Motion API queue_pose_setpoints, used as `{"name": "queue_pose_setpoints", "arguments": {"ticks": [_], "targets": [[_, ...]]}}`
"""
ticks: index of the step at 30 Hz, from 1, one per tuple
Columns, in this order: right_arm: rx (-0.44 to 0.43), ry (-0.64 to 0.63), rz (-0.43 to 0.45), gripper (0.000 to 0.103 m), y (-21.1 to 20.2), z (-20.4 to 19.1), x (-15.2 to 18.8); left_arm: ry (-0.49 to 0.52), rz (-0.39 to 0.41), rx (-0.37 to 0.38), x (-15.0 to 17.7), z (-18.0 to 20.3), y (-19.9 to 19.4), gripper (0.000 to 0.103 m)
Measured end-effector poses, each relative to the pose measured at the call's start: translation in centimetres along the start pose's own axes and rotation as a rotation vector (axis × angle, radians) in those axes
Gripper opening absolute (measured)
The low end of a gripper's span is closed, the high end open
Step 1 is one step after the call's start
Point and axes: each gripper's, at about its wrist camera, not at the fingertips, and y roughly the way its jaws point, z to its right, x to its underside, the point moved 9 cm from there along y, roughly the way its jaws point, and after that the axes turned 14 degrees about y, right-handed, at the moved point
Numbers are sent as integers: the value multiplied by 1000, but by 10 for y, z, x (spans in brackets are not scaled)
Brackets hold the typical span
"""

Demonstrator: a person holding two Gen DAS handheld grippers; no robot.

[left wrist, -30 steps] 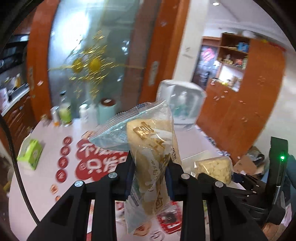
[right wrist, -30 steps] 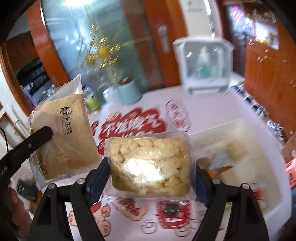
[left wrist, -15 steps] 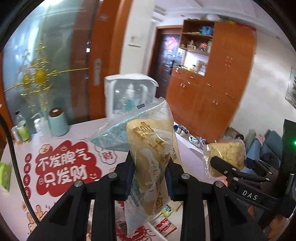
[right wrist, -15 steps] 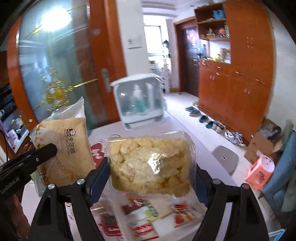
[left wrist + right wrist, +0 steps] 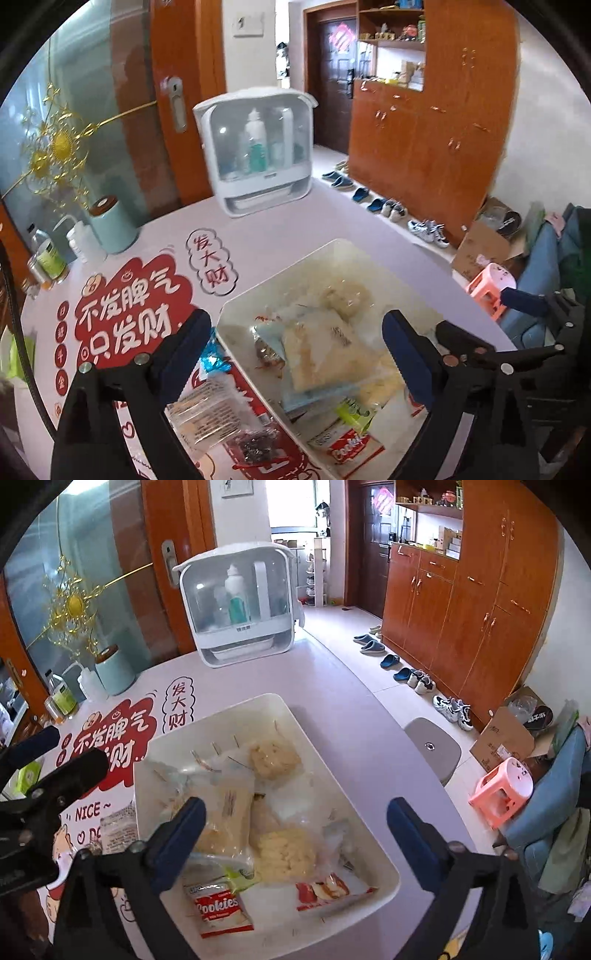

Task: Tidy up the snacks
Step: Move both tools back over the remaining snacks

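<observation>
A white bin (image 5: 273, 275) (image 5: 214, 716) sits on the table with several snack packets in it. My left gripper (image 5: 297, 325) hangs over it, its jaws opening, with nothing held between them. Below it in the bin lies the bread packet (image 5: 321, 354) (image 5: 225, 808). My right gripper (image 5: 297, 808) is also above the bin, its jaws opening and holding nothing. The yellow puffed-snack packet (image 5: 284, 853) rests in the bin beneath it. A similar yellow packet (image 5: 273, 760) lies farther back. A red cookies packet (image 5: 218, 908) (image 5: 351, 446) lies at the bin's near end.
Loose packets (image 5: 207, 410) and a blue wrapper (image 5: 214, 358) lie on the table left of the bin. A white cabinet with bottles (image 5: 258, 147) and a teal canister (image 5: 110, 225) stand at the back. The table edge runs close on the right, with a grey stool (image 5: 432, 749) beyond.
Both grippers swung right and down over the bin and opened. The bread packet left the left gripper and the puffed-snack packet left the right; both now lie in the bin.
</observation>
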Motion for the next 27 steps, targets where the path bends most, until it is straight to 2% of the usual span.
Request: {"name": "queue_pose_setpoints", "arguments": {"ticks": [11, 27], "targets": [[-49, -38, -8, 101, -2, -22, 1, -119, -34, -27, 24, -37, -11, 93], [-85, -72, -42, 101, -15, -78, 25, -167, -84, -108, 70, -101, -54, 93]]}}
